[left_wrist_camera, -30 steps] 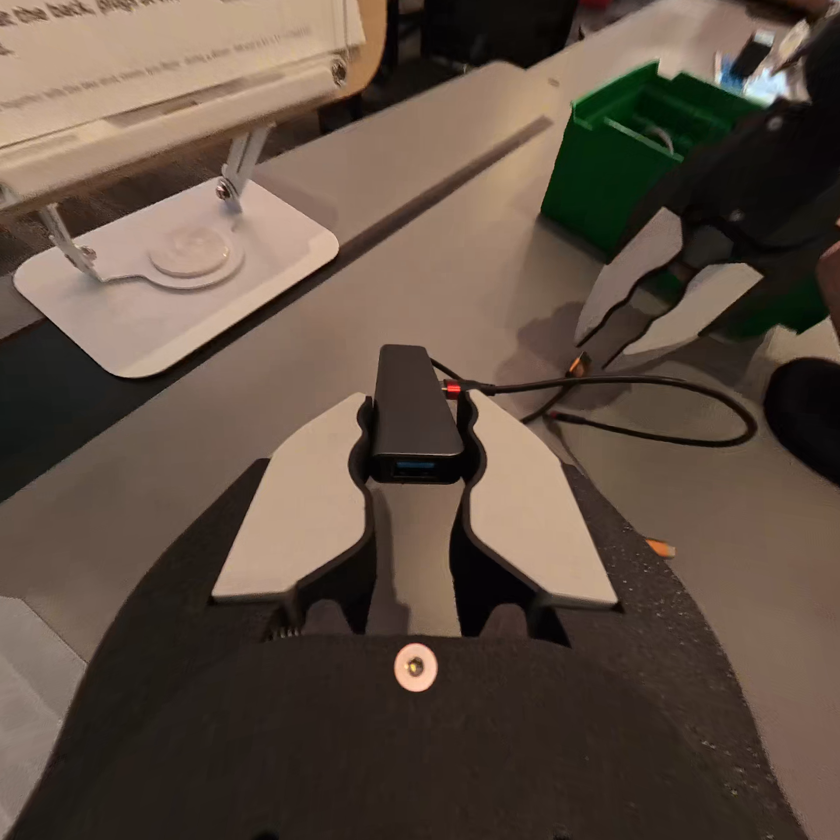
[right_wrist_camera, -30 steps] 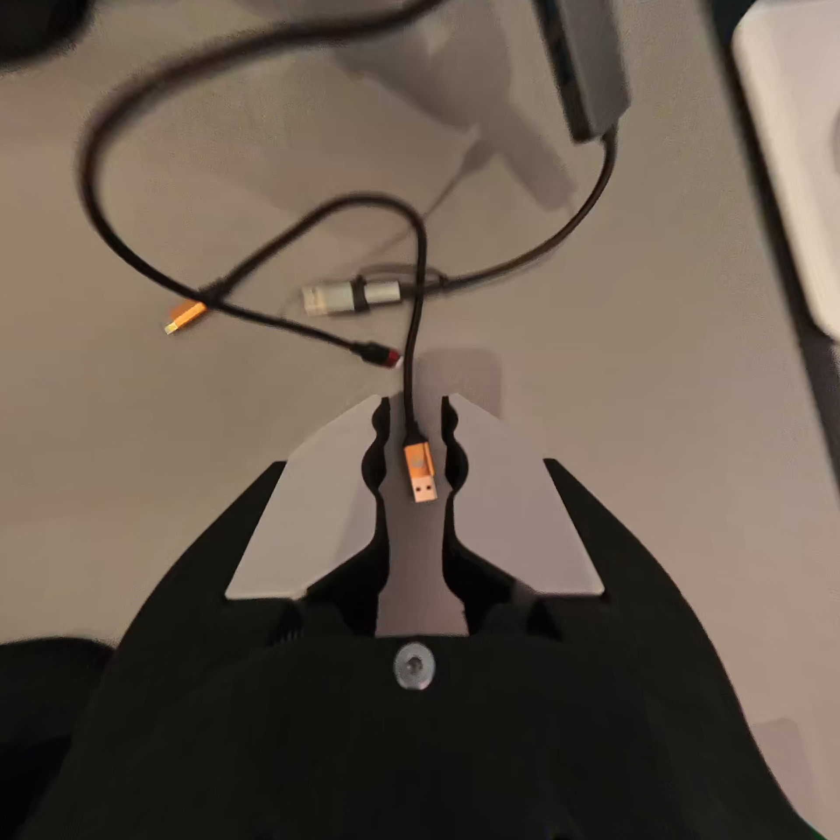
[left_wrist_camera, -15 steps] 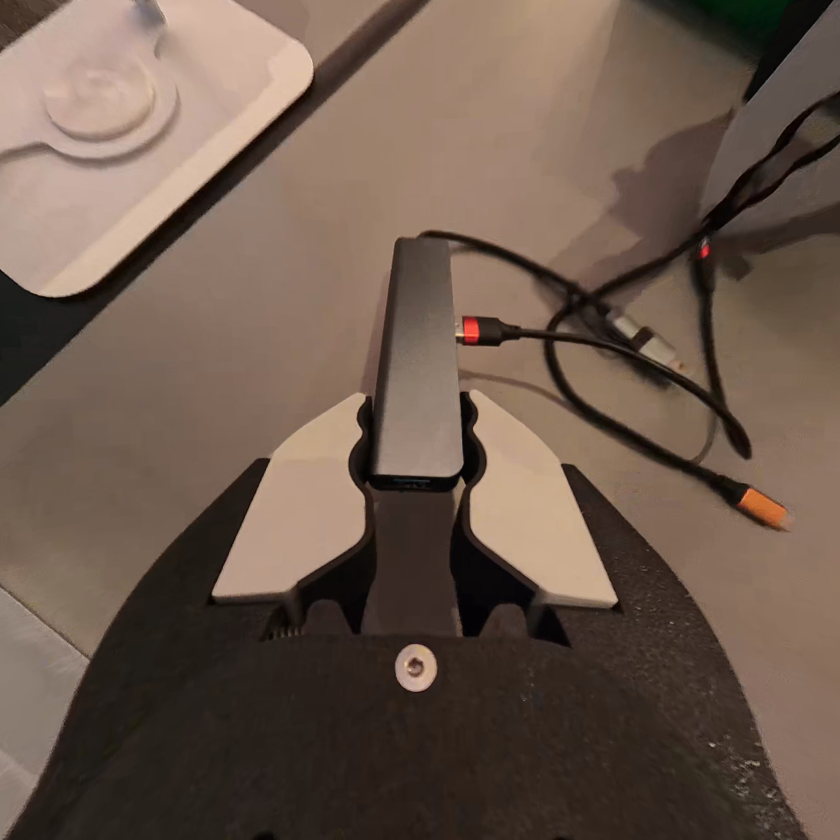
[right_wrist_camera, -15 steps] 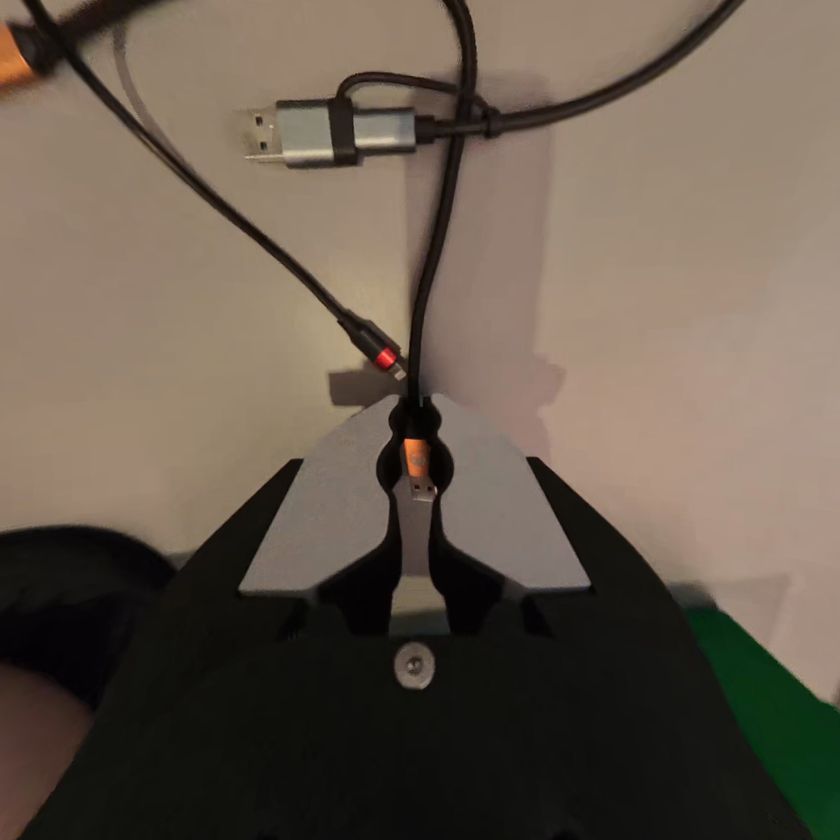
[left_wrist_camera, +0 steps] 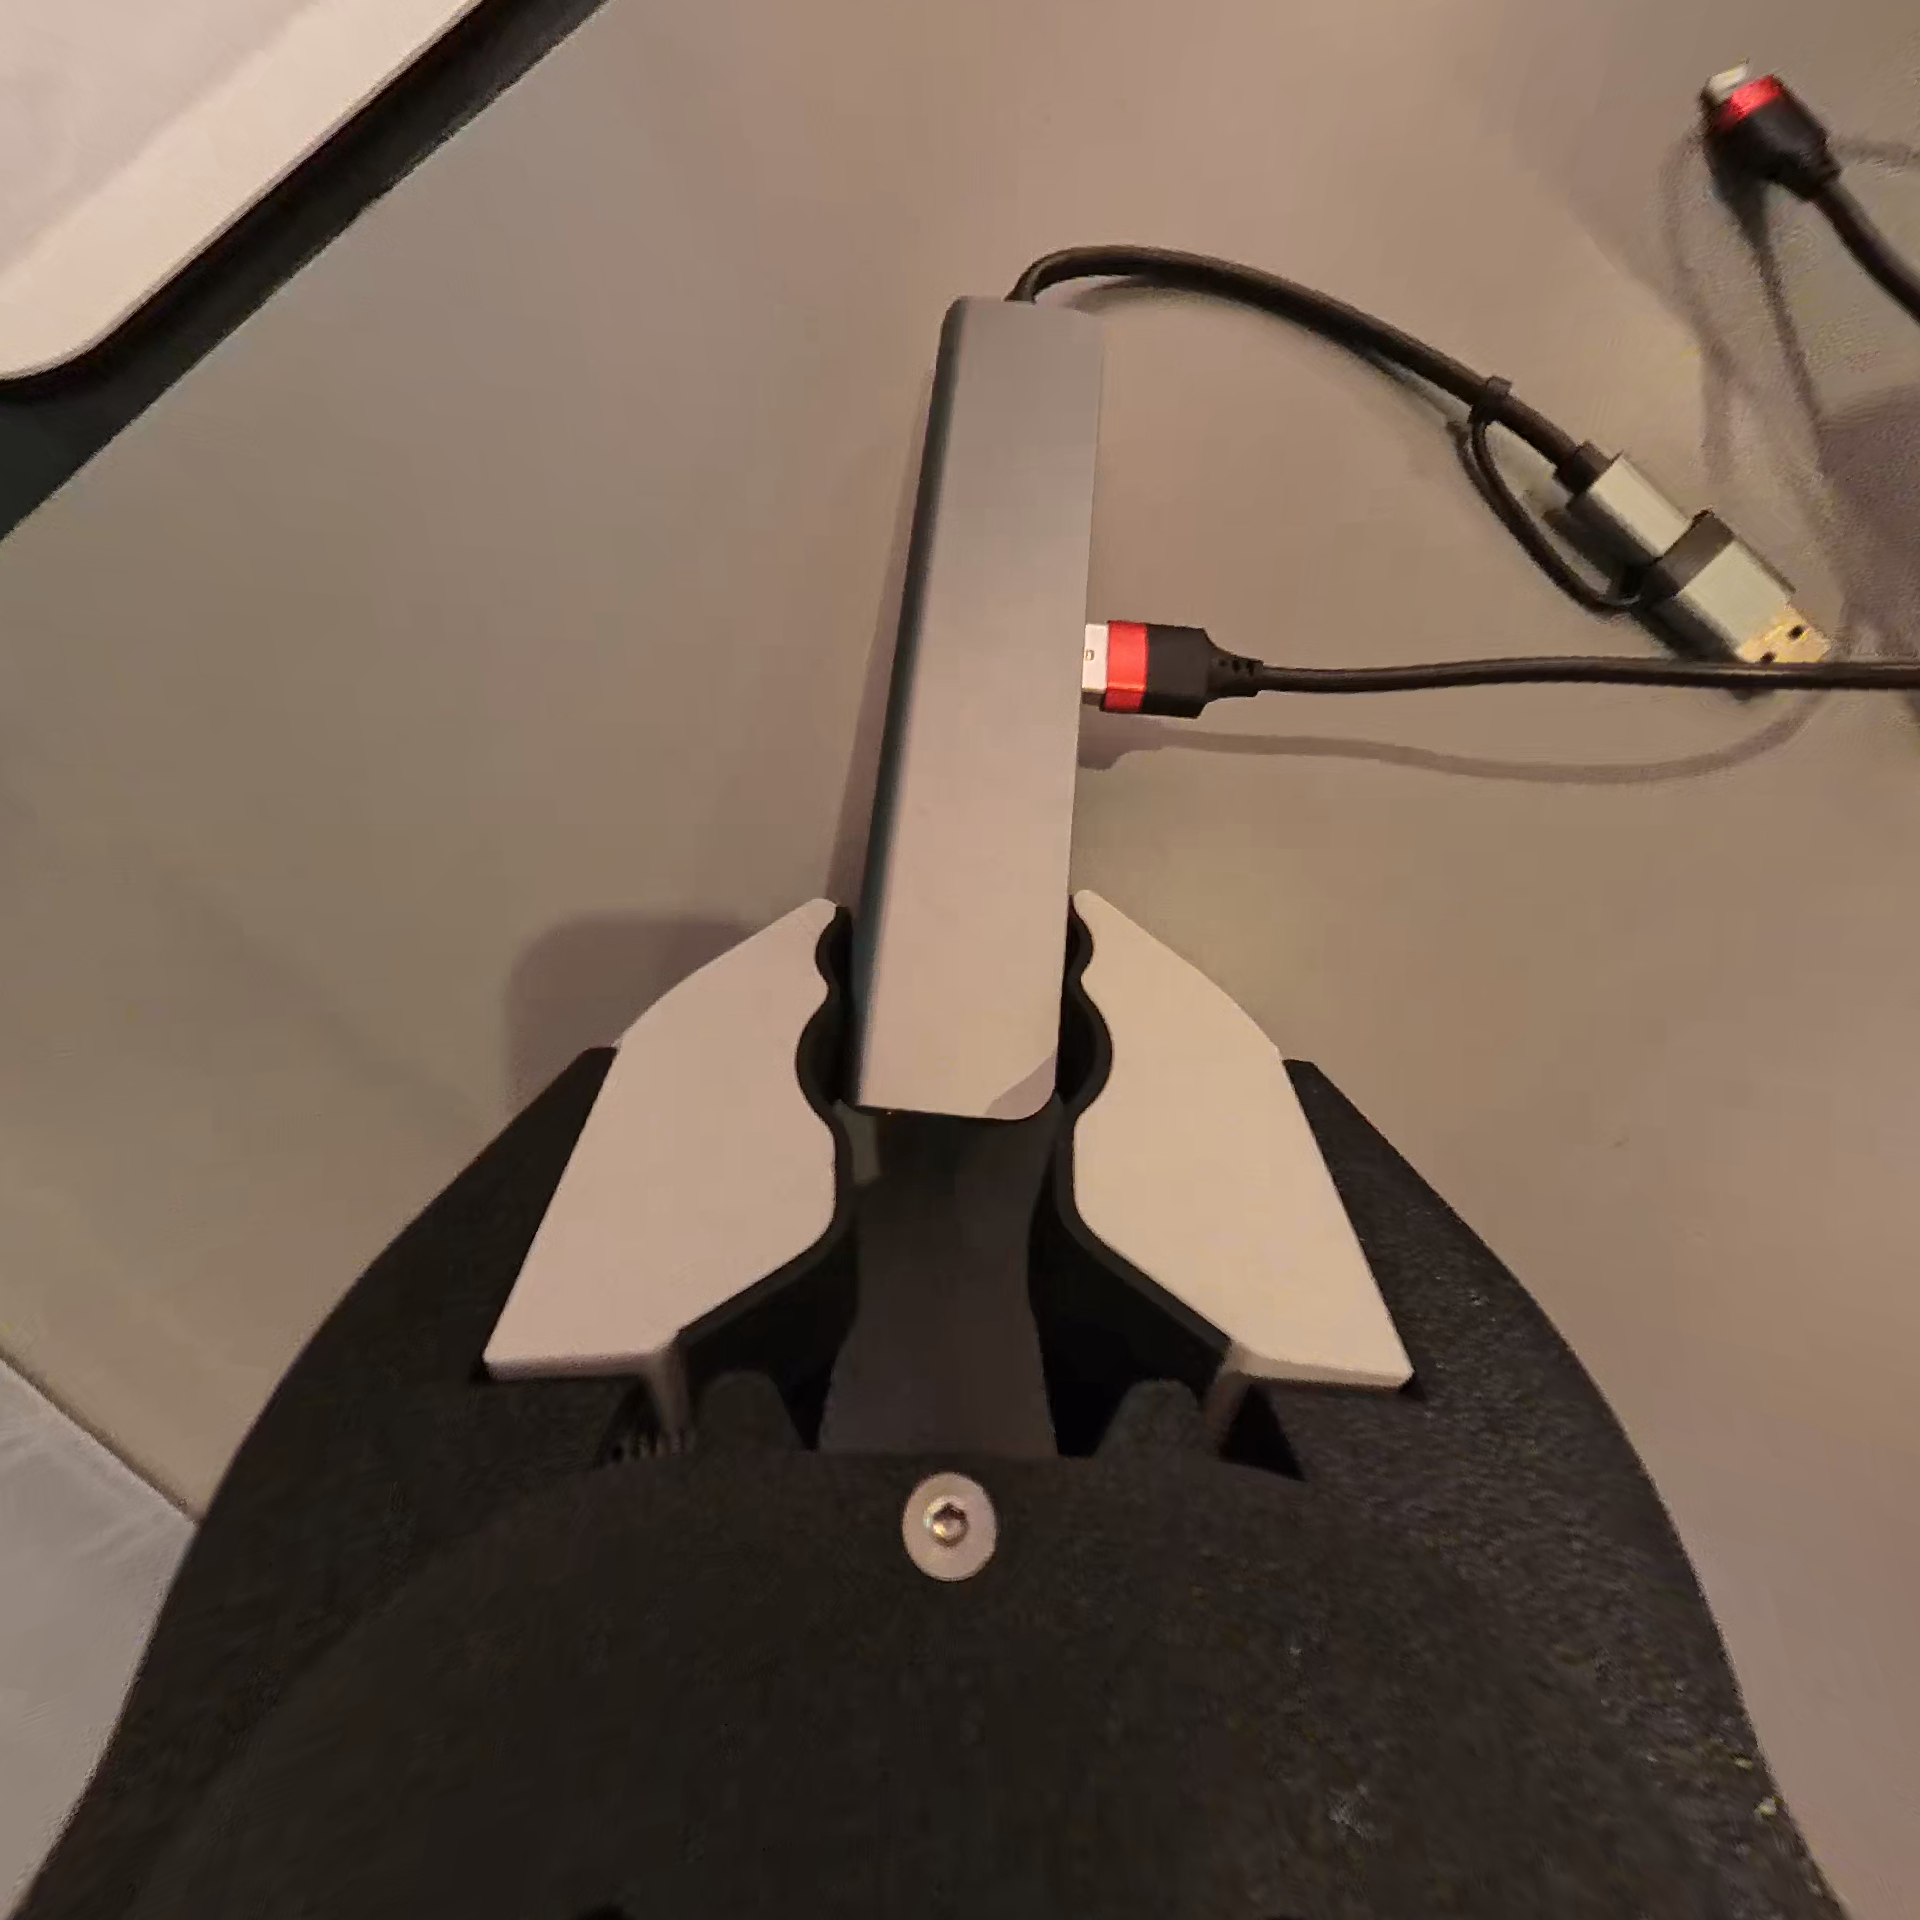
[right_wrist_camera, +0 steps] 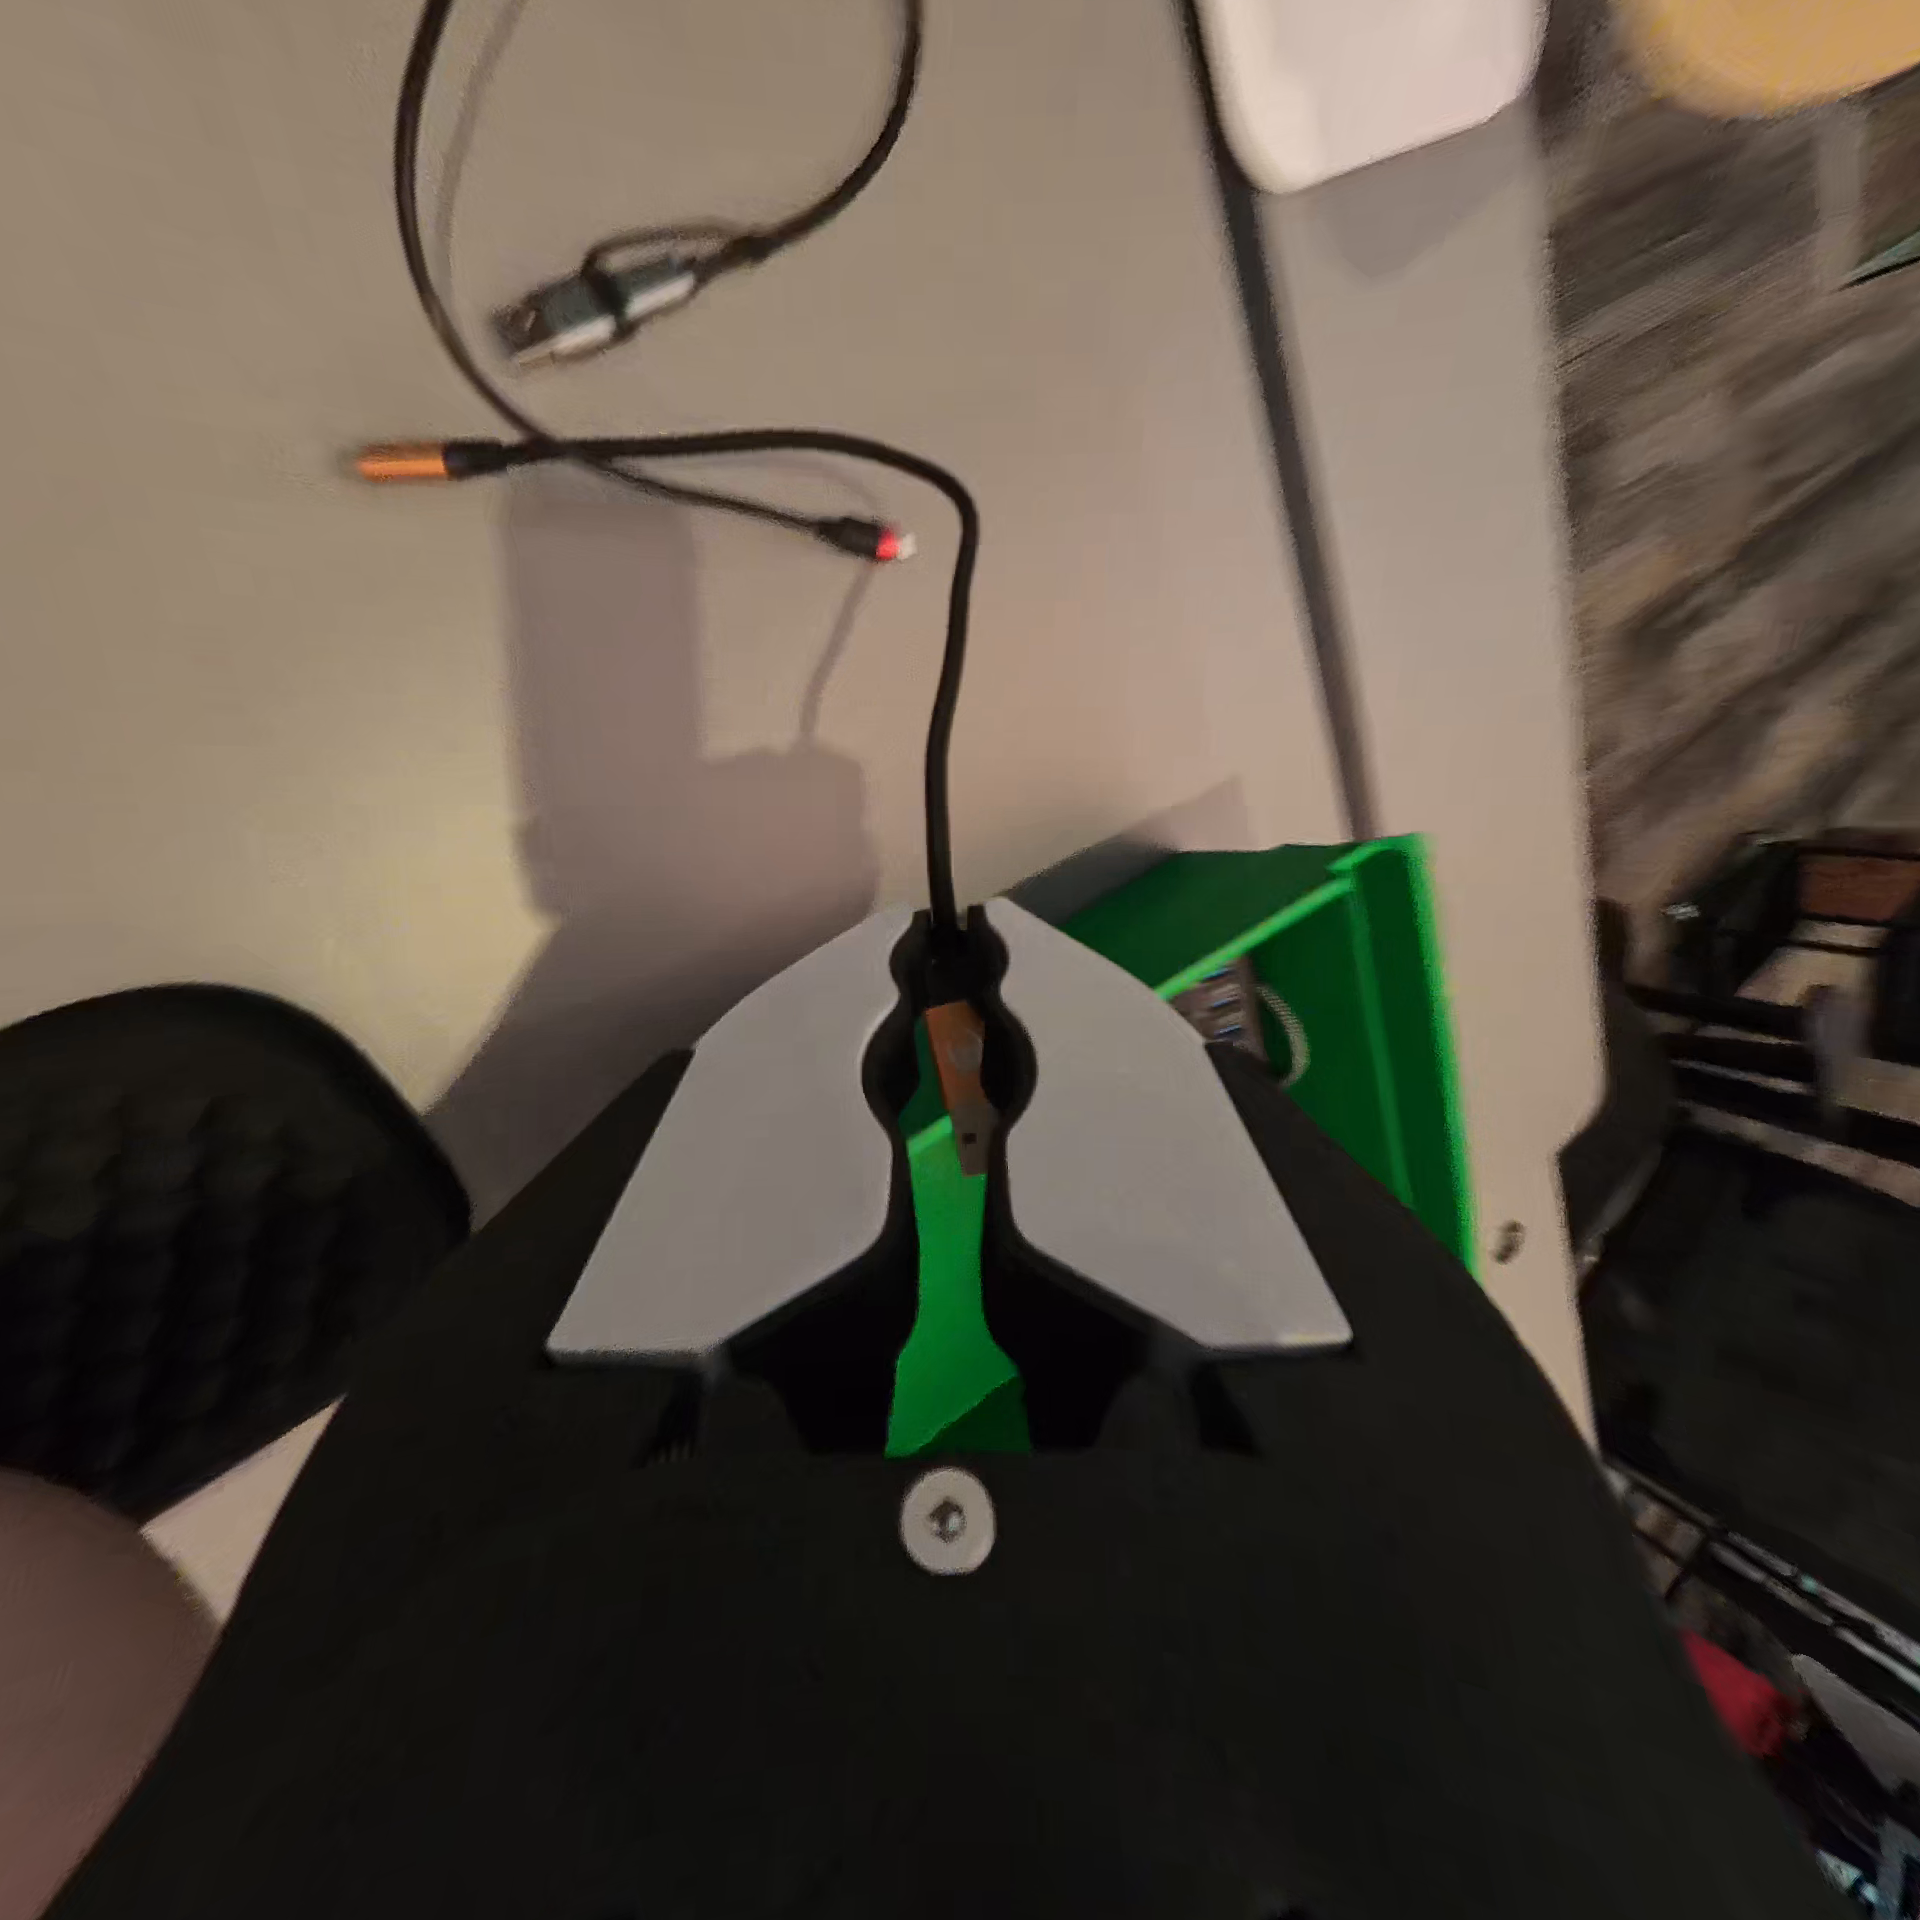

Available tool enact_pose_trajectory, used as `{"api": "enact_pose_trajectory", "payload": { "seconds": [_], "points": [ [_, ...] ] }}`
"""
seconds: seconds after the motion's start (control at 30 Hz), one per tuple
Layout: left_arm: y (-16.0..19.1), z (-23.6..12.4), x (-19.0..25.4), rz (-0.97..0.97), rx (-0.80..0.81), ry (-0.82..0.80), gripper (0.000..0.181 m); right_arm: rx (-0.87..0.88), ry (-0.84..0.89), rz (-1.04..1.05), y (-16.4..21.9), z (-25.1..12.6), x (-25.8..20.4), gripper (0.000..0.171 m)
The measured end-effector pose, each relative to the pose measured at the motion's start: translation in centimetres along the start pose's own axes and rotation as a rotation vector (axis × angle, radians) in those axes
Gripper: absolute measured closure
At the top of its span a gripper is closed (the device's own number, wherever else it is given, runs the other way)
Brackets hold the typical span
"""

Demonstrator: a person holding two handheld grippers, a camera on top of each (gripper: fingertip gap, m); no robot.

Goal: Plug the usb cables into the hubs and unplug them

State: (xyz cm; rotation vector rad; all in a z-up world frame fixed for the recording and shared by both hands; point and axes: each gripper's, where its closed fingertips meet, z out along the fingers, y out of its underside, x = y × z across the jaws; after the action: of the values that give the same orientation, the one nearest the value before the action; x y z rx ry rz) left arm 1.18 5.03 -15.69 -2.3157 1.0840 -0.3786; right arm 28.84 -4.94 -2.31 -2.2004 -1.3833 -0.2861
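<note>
My left gripper (left_wrist_camera: 954,914) is shut on the near end of a long grey USB hub (left_wrist_camera: 987,665) that lies along the grey table. A red-collared black USB plug (left_wrist_camera: 1148,667) sits in the hub's right side port. The hub's own cable ends in a grey double connector (left_wrist_camera: 1704,566) to the right. My right gripper (right_wrist_camera: 948,920) is shut on a black cable just behind its orange USB plug (right_wrist_camera: 958,1075), held above the table. That cable's other orange end (right_wrist_camera: 400,462) and a small red-tipped plug (right_wrist_camera: 883,542) lie on the table beyond.
A green bin (right_wrist_camera: 1340,997) holding more hubs sits just under and right of my right gripper. A white stand base (left_wrist_camera: 156,156) lies at the far left. A black rounded object (right_wrist_camera: 177,1226) and a hand are at the left in the right wrist view. To reach the black rounded object (right_wrist_camera: 177,1226) in a straight line is about 20 cm for my right fingers, about 40 cm for my left.
My left gripper has tilted down over the hub, which looks longer now. My right gripper closed on the orange-plug cable and lifted it back over the green bin.
</note>
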Motion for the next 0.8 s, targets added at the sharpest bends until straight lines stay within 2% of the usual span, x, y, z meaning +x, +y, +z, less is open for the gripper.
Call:
{"api": "enact_pose_trajectory", "payload": {
  "seconds": [0.23,0.3,0.37,0.47,0.57,0.63,0.7,0.77,0.8],
  "points": [
    [-0.4,0.0,0.6,-0.07,0.045,0.075,0.135,0.395,0.456,0.001,-5.1,-8.2,5.5,0.163],
    [-1.1,-0.3,1.6,-0.126,0.075,0.165,0.132,0.498,0.593,-0.02,-6.2,-10.6,6.6,0.163],
    [-2.5,-1.2,2.2,-0.182,0.143,0.254,0.129,0.587,0.623,-0.09,-7.4,-11.8,5.9,0.164],
    [-4.9,-3.9,1.6,-0.22,0.282,0.279,0.126,0.606,0.57,-0.161,-8.2,-11.3,4.7,0.164],
    [-8.8,-9.1,2.1,-0.147,0.522,0.271,0.125,0.603,0.463,-0.329,-9.1,-9.2,2.1,0.163],
    [-11.4,-13.4,5.3,-0.056,0.667,0.357,0.128,0.574,0.398,-0.387,-9.6,-7.8,0.9,0.163],
    [-12.9,-17.3,10.3,0.041,0.762,0.542,0.142,0.575,0.345,-0.448,-10.5,-7.0,-0.6,0.163],
    [-13.5,-19.3,14.1,0.128,0.788,0.644,0.144,0.594,0.291,-0.508,-11.6,-6.5,-2.3,0.164],
    [-13.5,-19.1,15.2,0.168,0.764,0.629,0.144,0.602,0.272,-0.538,-12.1,-6.4,-3.1,0.163]
  ]
}}
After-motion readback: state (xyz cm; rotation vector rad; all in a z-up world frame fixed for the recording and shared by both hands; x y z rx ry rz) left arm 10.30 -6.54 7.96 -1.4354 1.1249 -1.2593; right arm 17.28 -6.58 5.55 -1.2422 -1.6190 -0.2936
